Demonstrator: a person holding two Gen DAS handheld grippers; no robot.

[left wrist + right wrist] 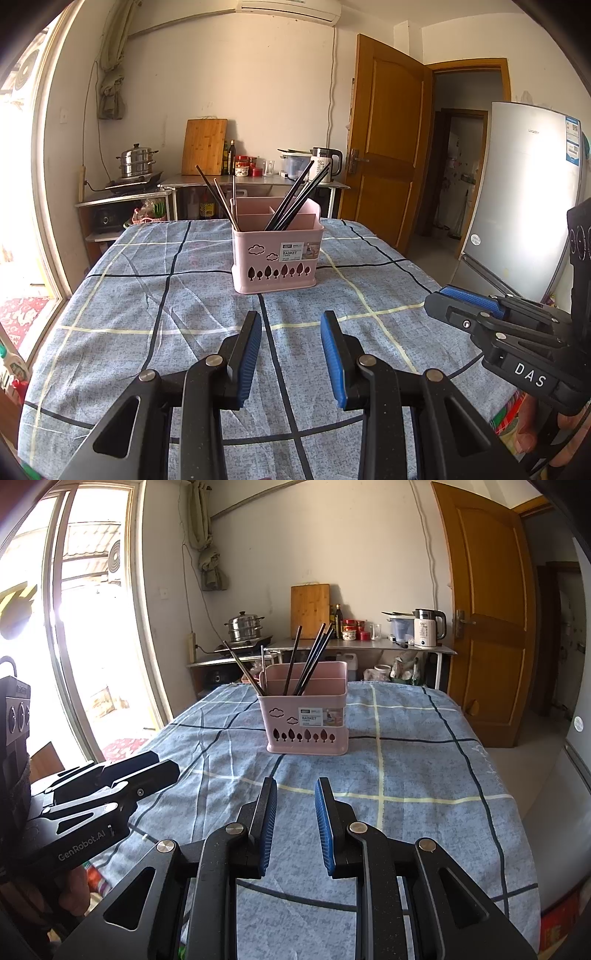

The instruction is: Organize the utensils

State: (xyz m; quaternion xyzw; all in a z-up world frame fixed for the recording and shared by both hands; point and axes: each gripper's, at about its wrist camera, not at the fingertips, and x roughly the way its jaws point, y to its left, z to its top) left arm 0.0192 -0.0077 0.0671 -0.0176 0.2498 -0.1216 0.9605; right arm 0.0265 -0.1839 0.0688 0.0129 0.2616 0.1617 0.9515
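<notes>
the left claw point(291, 328) hangs over the near part of the worktop point(129, 295), its blue pads point(248, 354) parted by a clear gap with nothing between them. the right claw point(295, 794) hangs beside it, also partly open and empty, its pads point(267, 823) a little closer together. in the left view the right claw shows side-on at the right edge, with part of a hand point(528, 432) under it; in the right view the left claw shows at the left edge.

the landmark is the pink basket point(275, 254), standing upright on the checked blue cloth point(351, 295), beyond both claws and well apart from them. dark chopsticks point(295, 201) lean to the right out of one of its compartments; a few more sticks point(221, 199), some paler, lean to the left from its left end. the cloth around the basket is bare.

behind the basket stands a counter point(258, 181) with a kettle point(325, 164), jars and a cutting board point(204, 146); left of that sits a steamer pot point(136, 162). right of the basket are a wooden door point(388, 147) and a fridge point(524, 192).
</notes>
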